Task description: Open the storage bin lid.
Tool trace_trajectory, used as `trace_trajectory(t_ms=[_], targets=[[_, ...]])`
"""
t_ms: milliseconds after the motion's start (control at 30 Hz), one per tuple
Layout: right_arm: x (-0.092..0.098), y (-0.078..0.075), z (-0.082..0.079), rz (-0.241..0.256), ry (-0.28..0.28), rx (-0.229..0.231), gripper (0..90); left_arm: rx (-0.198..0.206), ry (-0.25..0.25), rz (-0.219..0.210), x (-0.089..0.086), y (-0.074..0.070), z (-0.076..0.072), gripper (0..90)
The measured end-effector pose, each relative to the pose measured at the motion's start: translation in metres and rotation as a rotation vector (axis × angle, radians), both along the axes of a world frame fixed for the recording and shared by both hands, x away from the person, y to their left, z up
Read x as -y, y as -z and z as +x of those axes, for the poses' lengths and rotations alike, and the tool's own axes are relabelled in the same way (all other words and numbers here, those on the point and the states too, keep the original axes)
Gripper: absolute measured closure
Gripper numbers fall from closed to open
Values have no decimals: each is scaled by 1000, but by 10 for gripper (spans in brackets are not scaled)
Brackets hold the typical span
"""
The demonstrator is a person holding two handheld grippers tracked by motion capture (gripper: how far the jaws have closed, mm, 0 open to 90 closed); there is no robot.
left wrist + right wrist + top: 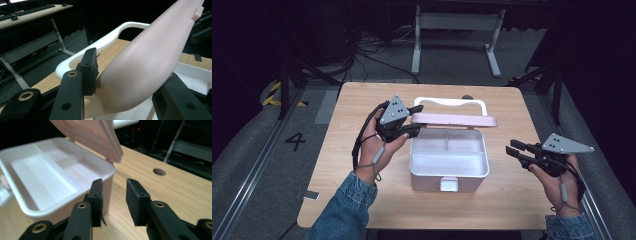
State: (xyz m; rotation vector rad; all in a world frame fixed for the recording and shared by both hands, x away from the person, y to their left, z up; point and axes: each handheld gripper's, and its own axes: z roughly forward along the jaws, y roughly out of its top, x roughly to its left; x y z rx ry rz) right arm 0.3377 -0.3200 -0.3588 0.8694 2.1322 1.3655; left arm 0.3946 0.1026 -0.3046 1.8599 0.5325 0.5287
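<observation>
A person is working a hinged storage box (448, 170) at the middle of a wooden counter (342, 200), with the left claw (414, 119) gripping the near-left corner of the pink lid (454, 120) and holding it raised on its rear hinge. The lid's long axis is running across the counter, parallel to the box's back wall, and its white carry handle (449, 103) is standing beyond it. In the left gripper view the lid (150, 57) is sweeping up and away between the jaws, one black pad (90, 70) pressing its outer face while the other jaw is sitting behind the panel, the handle (100, 46) curving off behind. The right claw (515, 150) is waiting well apart, off the box's right side, jaws parted and holding nothing, pointing back toward the box wall. From the right gripper view, that claw (113, 200) is looking along the counter at the white box (50, 185), whose divided tray is lying bare, with the lid (92, 135) tilting overhead. The relation that matters is plain: the lid lies directly in the left claw, on the hinge side, so the left hand is the nearer one for swinging it farther back or down; the latch tab (448, 184) at the front is facing the person.
</observation>
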Motion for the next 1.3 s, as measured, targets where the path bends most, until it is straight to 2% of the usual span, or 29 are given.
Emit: trace_trajectory(t_ms=[133,267,400,733,867,967,1067,1300], targets=[[4,10,7,-16,15,-31,606,-3,-6,1,1,-3,6,597],[7,14,12,-23,24,-40,578,-6,-20,2,3,-6,14,593],[7,14,13,-12,21,-38,570,-1,-33,-9,6,-9,23,533],[12,13,13,3,32,-34,560,-4,-56,-3,13,-13,43,550],[13,13,13,6,32,-34,554,-2,-66,-2,14,-12,50,549],[13,12,13,3,38,-29,543,22,-68,24,15,-10,57,545],[14,12,12,-1,44,-22,539,10,-72,7,15,-7,64,538],[17,12,13,-1,50,-23,536,2,-86,32,21,-2,76,505]])
